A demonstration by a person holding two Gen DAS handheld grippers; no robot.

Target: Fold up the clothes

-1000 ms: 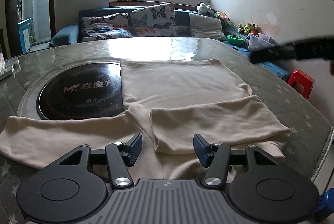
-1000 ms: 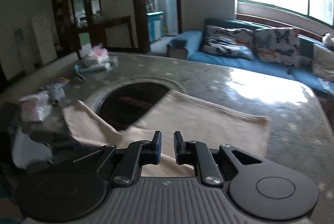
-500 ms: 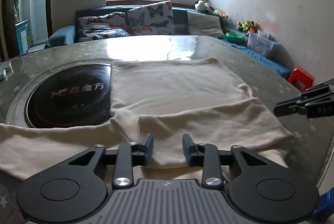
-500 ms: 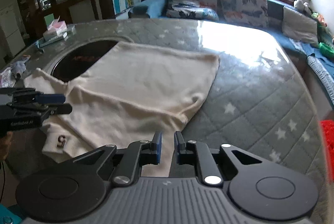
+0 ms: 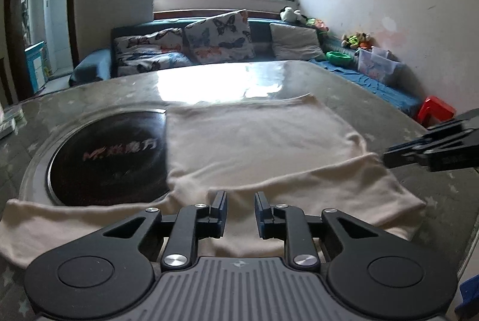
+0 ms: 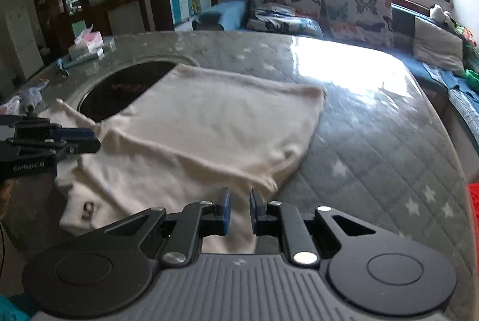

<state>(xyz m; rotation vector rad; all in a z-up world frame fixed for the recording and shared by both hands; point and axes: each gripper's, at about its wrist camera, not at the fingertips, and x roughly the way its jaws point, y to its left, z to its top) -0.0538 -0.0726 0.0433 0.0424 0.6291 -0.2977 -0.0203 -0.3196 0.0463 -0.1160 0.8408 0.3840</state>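
On the grey quilted surface [image 5: 374, 99] with white stars, a cream garment [image 5: 254, 141] is lying spread flat, part of it covering the right edge of the round black hotplate [image 5: 104, 159] set into the surface. Left gripper [image 5: 239, 211] is hovering over the garment's near hem, its jaws standing a little apart with cloth showing in the gap but nothing pinched. Right gripper [image 6: 239, 208] is hanging over the garment's other near corner, its jaws also slightly parted and gripping nothing. One sleeve is lying folded across the garment's body, and the other is stretching out along the near side of the hotplate. Beyond the hotplate, tissue packs [image 6: 86, 47] are sitting near the surface's far edge. Behind the surface, butterfly cushions [image 5: 218, 36] are leaning on a blue sofa [image 5: 92, 66]. The garment's long axis is running from the grippers toward the sofa.
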